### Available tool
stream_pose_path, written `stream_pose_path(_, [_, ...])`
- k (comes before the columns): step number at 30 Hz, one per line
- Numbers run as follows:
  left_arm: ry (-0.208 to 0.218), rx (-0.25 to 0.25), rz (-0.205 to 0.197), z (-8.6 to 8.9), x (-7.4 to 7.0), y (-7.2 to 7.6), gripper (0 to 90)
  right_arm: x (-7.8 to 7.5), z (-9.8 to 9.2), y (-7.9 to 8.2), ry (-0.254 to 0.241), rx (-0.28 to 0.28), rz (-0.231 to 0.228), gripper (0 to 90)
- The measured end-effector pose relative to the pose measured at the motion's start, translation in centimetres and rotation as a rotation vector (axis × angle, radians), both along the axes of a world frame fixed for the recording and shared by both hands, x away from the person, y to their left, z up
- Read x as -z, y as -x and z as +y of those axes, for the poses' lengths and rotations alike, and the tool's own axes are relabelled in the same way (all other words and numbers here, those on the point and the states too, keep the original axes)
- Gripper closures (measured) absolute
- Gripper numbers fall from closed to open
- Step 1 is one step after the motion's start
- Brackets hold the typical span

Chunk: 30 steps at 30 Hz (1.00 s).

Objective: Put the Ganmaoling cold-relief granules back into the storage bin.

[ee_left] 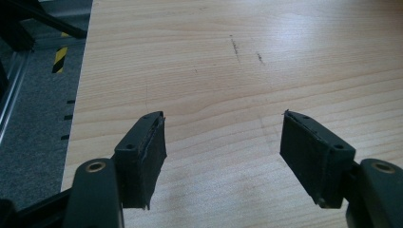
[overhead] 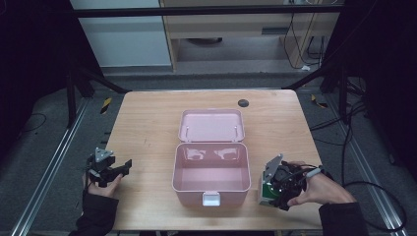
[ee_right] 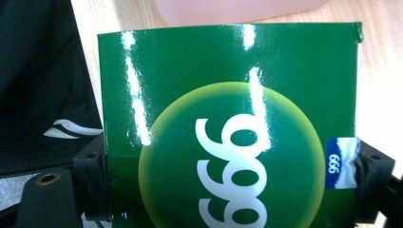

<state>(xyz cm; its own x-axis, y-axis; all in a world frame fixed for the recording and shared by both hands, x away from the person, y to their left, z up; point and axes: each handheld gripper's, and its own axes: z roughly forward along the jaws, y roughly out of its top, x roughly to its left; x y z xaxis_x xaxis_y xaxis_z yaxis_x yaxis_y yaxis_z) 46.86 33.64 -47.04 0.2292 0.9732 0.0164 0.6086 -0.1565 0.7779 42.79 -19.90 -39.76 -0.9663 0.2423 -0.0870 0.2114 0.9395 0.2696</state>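
The right gripper (overhead: 273,191) was clamped across a glossy green box (ee_right: 228,137) printed with white 999 digits, at the table's (overhead: 147,128) near right edge, just right of the open pink case (overhead: 210,172); whether the box sat on the wood or hung just clear of it was hard to judge. The left gripper (ee_left: 223,142) had its jaws spread wide over bare wood, grasping nothing. Farther back, the case's lid (overhead: 211,125) lay open.

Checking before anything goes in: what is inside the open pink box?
The pink box shows a bare pink floor with glare spots; nothing lies in it. Its near wall hides the front strip of the floor.
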Motion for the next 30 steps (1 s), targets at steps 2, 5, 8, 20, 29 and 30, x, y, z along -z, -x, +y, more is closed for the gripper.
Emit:
stream_pose_path(2, [0.000, 0.000, 0.001, 0.0, 0.0, 0.0, 31.7, -0.6, -0.2, 0.1, -0.005, 0.006, -0.004, 15.8])
stream_pose_path(5, [-0.002, 0.002, 0.001, 0.0, 0.0, 0.0, 31.7, -1.4, -0.4, 0.1, -0.016, 0.012, -0.010, 15.8])
stream_pose_path(8, [-0.002, 0.002, 0.002, -0.1, 0.0, 0.0, 31.7, -2.0, -0.6, 0.1, -0.029, 0.019, -0.017, 15.8])
stream_pose_path(20, [0.000, 0.002, 0.003, 0.0, 0.0, 0.0, 31.6, -5.7, -0.4, -0.1, -0.047, 0.018, -0.036, 15.9])
stream_pose_path(29, [0.001, 0.002, 0.004, 0.0, 0.0, 0.0, 31.6, -7.8, 0.5, -0.8, -0.052, 0.004, -0.062, 16.0])
stream_pose_path(30, [0.001, 0.002, 0.004, 0.0, 0.0, 0.0, 31.6, -8.1, 0.7, -0.9, -0.053, 0.001, -0.063, 16.0])
